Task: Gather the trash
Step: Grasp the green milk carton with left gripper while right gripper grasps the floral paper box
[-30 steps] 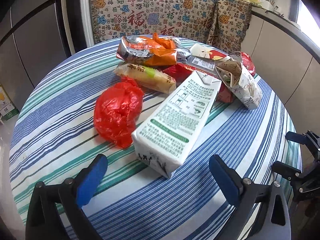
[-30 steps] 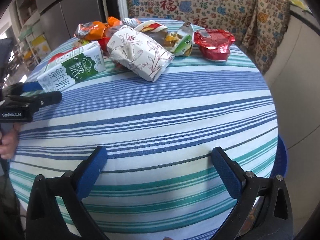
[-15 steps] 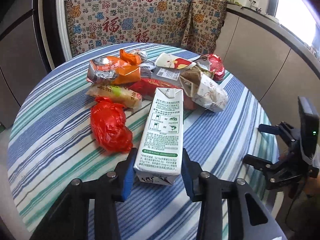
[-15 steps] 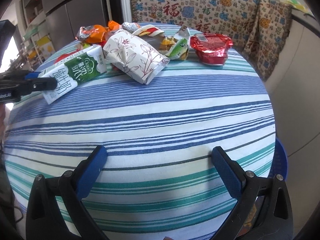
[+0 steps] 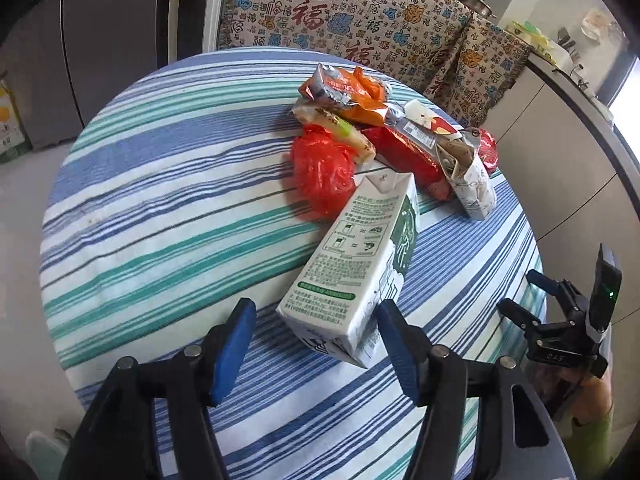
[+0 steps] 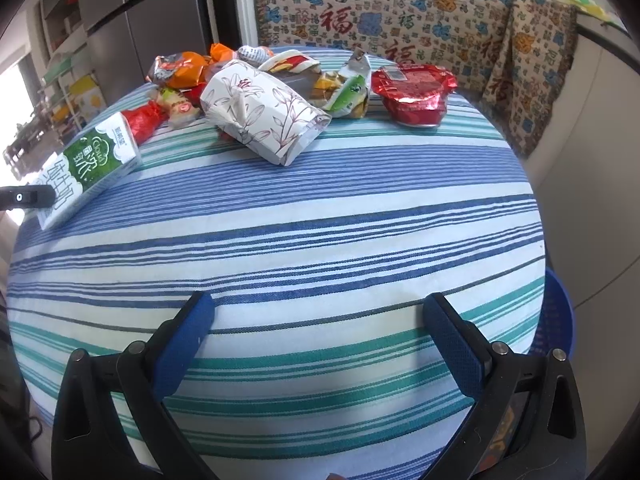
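The milk carton (image 5: 360,264) lies lengthwise between the opening jaws of the left gripper (image 5: 316,344), unclamped; the right gripper (image 6: 320,344) stands apart, empty.

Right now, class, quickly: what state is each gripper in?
Left gripper: jaws opening, milk carton between them; right pad at its side, left pad clear of it.
Right gripper: open, holding nothing, above the striped tablecloth.

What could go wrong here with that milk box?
The left tool is opening, and its pads sit clear of the milk carton, which lies tilted between them near the table edge; it may slip off. A careless grab could also knock the red plastic bag beside the carton's far end.
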The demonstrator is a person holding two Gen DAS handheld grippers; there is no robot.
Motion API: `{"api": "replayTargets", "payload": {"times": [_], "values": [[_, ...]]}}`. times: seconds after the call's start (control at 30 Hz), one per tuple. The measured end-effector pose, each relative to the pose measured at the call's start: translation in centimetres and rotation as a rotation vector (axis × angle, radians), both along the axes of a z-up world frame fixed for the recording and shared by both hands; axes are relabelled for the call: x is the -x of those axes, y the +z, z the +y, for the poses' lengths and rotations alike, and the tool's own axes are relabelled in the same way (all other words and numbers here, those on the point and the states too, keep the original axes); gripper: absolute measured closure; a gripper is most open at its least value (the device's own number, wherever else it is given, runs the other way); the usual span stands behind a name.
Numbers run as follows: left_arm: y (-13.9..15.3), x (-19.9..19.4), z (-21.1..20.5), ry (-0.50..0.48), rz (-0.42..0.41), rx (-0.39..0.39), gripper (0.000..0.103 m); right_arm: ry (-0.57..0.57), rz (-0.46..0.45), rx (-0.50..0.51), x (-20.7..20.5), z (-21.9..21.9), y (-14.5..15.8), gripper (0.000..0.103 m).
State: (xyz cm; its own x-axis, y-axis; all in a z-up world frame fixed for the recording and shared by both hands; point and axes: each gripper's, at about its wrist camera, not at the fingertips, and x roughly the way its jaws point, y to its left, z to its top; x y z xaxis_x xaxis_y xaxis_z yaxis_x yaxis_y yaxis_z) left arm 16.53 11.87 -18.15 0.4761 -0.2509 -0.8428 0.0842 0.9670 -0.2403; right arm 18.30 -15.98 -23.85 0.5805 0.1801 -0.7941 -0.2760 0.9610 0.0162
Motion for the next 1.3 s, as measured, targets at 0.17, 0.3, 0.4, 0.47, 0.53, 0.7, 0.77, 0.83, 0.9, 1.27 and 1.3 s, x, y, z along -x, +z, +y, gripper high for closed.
{"api": "replayTargets", "payload": {"times": [0.17, 0.3, 0.4, 0.47, 0.53, 0.7, 0.77, 0.83, 0.9, 1.27, 1.3], "values": [[0.6, -0.4, 0.3, 0.029, -0.057, -0.143, 0.025, 0.006, 0.003, 0.001, -0.1, -0.1, 0.0, 0.000], [1.2, -1.0, 0.8, 0.025, -0.111, -0.205, 0.026, 0.017, 0.031, 0.010, -1.2, 0.0, 0.2, 0.000], [1.5, -1.2, -0.5, -0.105, -0.155, -0.198, 0.026, 0.039, 0.002, 0.035, -3.0, 0.6, 0.8, 0.000], [1.4, -1.3, -1.9, -0.204, -0.179, -0.189, 0.026, 0.102, -0.050, 0.050, -4.3, 1.5, 1.6, 0.000], [1.3, -1.3, -3.1, -0.299, -0.207, -0.191, 0.026, 0.196, -0.096, 0.072, -5.5, 2.8, 2.2, 0.000], [-0.4, -3.0, -4.5, -0.404, -0.199, -0.202, 0.025, 0.361, -0.160, 0.200, -8.7, 6.1, 1.9, 0.001], [-0.8, -3.2, -4.7, -0.431, -0.184, -0.208, 0.025, 0.387, -0.122, 0.174, -9.8, 6.3, 1.8, 0.014], [-0.6, -2.5, -4.5, -0.453, -0.156, -0.164, 0.025, 0.384, -0.056, 0.133, -10.4, 6.3, 2.0, 0.042], [-0.2, -1.5, -4.5, -0.476, -0.130, -0.100, 0.025, 0.354, 0.000, 0.078, -10.2, 5.5, 2.7, 0.042], [0.5, 1.4, -8.9, -0.349, -0.125, -0.123, 0.025, 0.206, 0.248, -0.074, -7.9, 2.1, 4.3, 0.035], [0.4, 1.2, -9.2, -0.329, -0.125, -0.153, 0.025, 0.220, 0.234, -0.038, -7.6, 2.5, 4.1, 0.027]]}}
